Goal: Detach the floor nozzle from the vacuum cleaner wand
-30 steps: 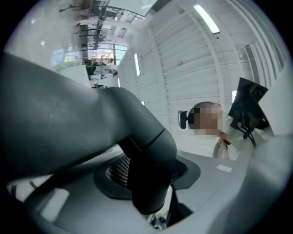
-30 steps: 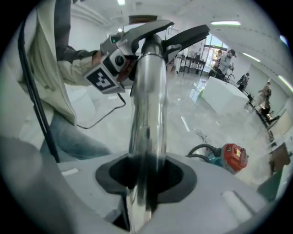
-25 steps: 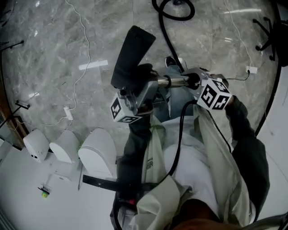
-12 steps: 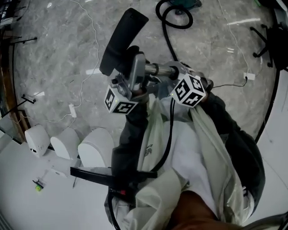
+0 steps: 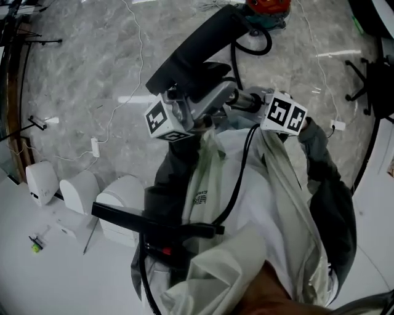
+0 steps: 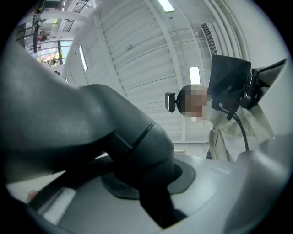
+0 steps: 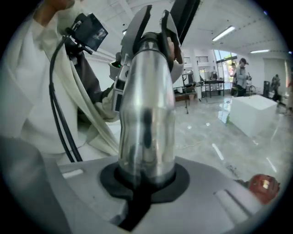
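Note:
The black floor nozzle (image 5: 197, 52) hangs in the air over the marble floor, slanting up to the right. Its dark grey neck (image 6: 137, 146) lies between the jaws of my left gripper (image 5: 209, 92), which are closing on it. The shiny metal wand (image 5: 246, 100) runs from the neck to my right gripper (image 5: 255, 103). In the right gripper view the wand (image 7: 146, 119) stands clamped between the jaws of that gripper (image 7: 146, 176), which are easing open slightly. I cannot see whether neck and wand are still joined.
A black hose (image 5: 237, 37) and the red vacuum body (image 5: 268, 5) lie on the floor at the top. White rounded housings (image 5: 80, 191) sit at lower left. Thin cables (image 5: 123, 80) cross the floor. A chair base (image 5: 369, 80) stands at right.
Both grippers have risen with nozzle and wand. The nozzle has swung from nearly upright to a slant toward the upper right. The grippers stay close together.

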Demonstrator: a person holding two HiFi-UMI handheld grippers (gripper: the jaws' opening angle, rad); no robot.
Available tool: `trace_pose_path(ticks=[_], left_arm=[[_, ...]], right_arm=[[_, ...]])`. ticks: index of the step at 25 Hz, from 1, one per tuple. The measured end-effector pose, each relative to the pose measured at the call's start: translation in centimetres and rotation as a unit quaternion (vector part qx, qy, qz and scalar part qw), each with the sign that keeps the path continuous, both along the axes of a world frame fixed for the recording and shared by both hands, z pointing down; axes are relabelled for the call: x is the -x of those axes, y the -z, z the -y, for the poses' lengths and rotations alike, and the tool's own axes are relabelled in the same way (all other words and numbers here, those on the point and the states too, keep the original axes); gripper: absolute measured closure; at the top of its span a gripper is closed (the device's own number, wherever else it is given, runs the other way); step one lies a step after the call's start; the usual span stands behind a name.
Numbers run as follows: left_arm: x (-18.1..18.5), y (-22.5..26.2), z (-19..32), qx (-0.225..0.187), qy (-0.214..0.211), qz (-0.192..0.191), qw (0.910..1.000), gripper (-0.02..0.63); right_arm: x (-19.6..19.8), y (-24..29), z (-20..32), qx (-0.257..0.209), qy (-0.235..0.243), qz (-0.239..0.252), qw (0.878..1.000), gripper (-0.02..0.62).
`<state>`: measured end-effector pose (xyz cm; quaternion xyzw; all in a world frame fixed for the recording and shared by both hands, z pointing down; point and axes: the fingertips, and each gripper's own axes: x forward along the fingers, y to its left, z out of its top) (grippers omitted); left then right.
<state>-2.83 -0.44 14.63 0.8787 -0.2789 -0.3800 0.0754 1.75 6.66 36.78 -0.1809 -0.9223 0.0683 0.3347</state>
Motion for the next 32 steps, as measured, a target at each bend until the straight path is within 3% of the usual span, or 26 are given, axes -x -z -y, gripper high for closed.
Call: trace_pose_path(ticks=[4, 6, 8, 9, 11, 12, 13, 14, 16, 18, 19, 20, 22, 24, 26, 27, 28, 30, 32], left_arm=[[-1.6, 1.0, -1.1, -0.039, -0.071, 0.009, 0.9967, 0.522], [-1.7, 1.1, 0.4, -0.022, -0.049, 0.021, 0.9983, 0.519], [-1.0, 0.9, 2.0, 0.013, 0.006, 0.031, 0.9994, 0.526], [-0.4, 0.8, 2.4, 0.034, 0.035, 0.034, 0.9983, 0.531], [0.7, 0.4, 2.6, 0.079, 0.082, 0.034, 0.9929, 0.532], [1.1, 0.1, 2.8, 0.100, 0.098, 0.033, 0.9896, 0.532], [1.4, -0.2, 2.9, 0.116, 0.106, 0.033, 0.9870, 0.532], [1.4, -0.3, 2.9, 0.122, 0.105, 0.034, 0.9864, 0.532], [0.8, 0.0, 2.1, 0.094, 0.069, 0.037, 0.9925, 0.532], [-0.4, 1.1, -0.3, 0.018, -0.005, 0.042, 0.9989, 0.529], [-1.1, 1.6, -1.8, -0.025, -0.046, 0.049, 0.9975, 0.531], [-1.9, 2.1, -3.2, -0.062, -0.082, 0.056, 0.9932, 0.531], [-2.8, 2.7, -4.6, -0.100, -0.120, 0.071, 0.9852, 0.531], [-2.5, 3.1, -3.6, -0.090, -0.104, 0.074, 0.9877, 0.529], [-1.4, 3.7, -2.1, -0.071, -0.065, 0.069, 0.9930, 0.529], [-0.8, 4.1, -1.4, -0.058, -0.040, 0.067, 0.9953, 0.531], [-0.2, 4.4, -0.7, -0.038, -0.012, 0.063, 0.9972, 0.532], [1.2, 4.0, 0.9, 0.030, 0.049, 0.053, 0.9969, 0.532], [2.3, 2.7, 2.0, 0.096, 0.089, 0.048, 0.9902, 0.531]], right_arm=[[-1.4, 1.3, -2.1, 0.097, 0.094, 0.011, 0.991, 0.555], [-0.9, 1.4, -1.1, 0.089, 0.069, 0.017, 0.994, 0.558], [0.1, 0.8, 1.5, -0.006, -0.034, 0.003, 0.999, 0.558], [0.5, 0.5, 3.0, -0.075, -0.100, -0.005, 0.992, 0.558], [0.7, 0.5, 5.5, -0.206, -0.223, -0.020, 0.953, 0.558], [0.6, 0.6, 6.2, -0.248, -0.266, -0.028, 0.931, 0.558], [0.5, 0.6, 6.5, -0.266, -0.288, -0.033, 0.919, 0.558], [0.5, 0.4, 6.2, -0.262, -0.290, -0.034, 0.920, 0.558], [1.0, 0.2, 4.6, -0.211, -0.248, -0.016, 0.945, 0.558], [1.4, 0.5, 1.8, -0.133, -0.157, 0.020, 0.978, 0.555], [1.3, 0.9, 0.2, -0.086, -0.098, 0.037, 0.991, 0.555], [1.0, 1.3, -1.3, -0.038, -0.037, 0.051, 0.997, 0.554], [0.3, 2.1, -3.0, 0.032, 0.057, 0.063, 0.996, 0.554], [0.8, 2.5, -2.2, 0.032, 0.066, 0.060, 0.995, 0.557], [2.0, 2.7, 0.3, -0.040, -0.013, 0.054, 0.998, 0.558], [2.5, 2.9, 1.8, -0.093, -0.071, 0.049, 0.992, 0.558], [2.8, 3.1, 3.2, -0.146, -0.133, 0.044, 0.979, 0.558], [2.8, 3.2, 5.2, -0.230, -0.242, 0.027, 0.942, 0.558], [2.7, 2.7, 5.8, -0.260, -0.301, 0.006, 0.917, 0.558]])
